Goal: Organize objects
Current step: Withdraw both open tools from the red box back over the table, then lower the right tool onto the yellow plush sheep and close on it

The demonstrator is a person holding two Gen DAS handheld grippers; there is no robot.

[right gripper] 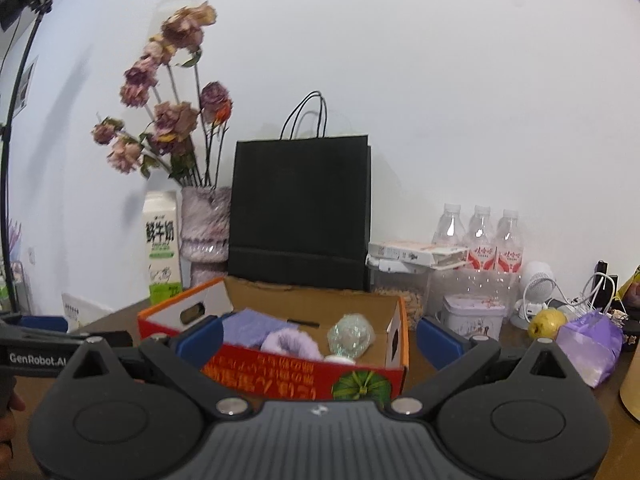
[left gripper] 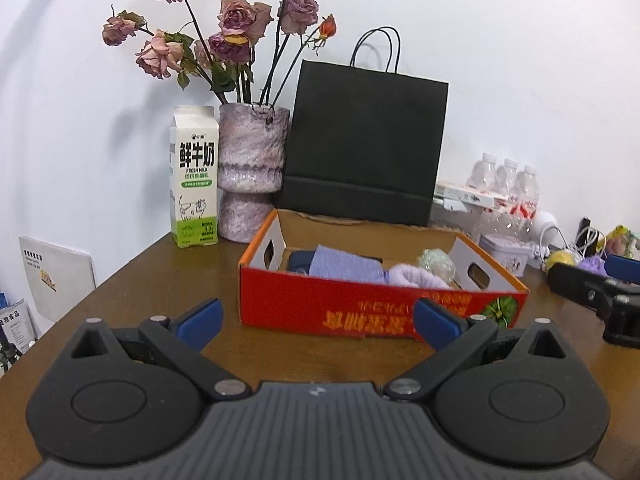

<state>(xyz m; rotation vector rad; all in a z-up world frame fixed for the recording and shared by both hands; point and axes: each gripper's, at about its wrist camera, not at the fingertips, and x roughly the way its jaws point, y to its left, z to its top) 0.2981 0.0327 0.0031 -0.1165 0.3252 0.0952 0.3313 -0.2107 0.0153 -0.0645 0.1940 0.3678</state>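
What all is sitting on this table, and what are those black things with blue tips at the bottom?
Cardboard box: one, red and orange outside, middle of the brown table.
Box contents: a lilac cloth, a fluffy lilac item, a clear greenish ball, a dark blue object, mostly hidden.
Paper bag: one, black, behind the box against the wall.
Vase: one, mottled pink, with dried roses, left of the bag.
Milk carton: one, white and green, left of the vase.
Water bottles: three, clear with red labels, right rear.
Tin: one, pale lilac, in front of the bottles.
Yellow fruit: one, right side.
Purple packet: one, right of the fruit.
Left tongs: black, blue tips, open, empty.
Right tongs: same, open, empty.
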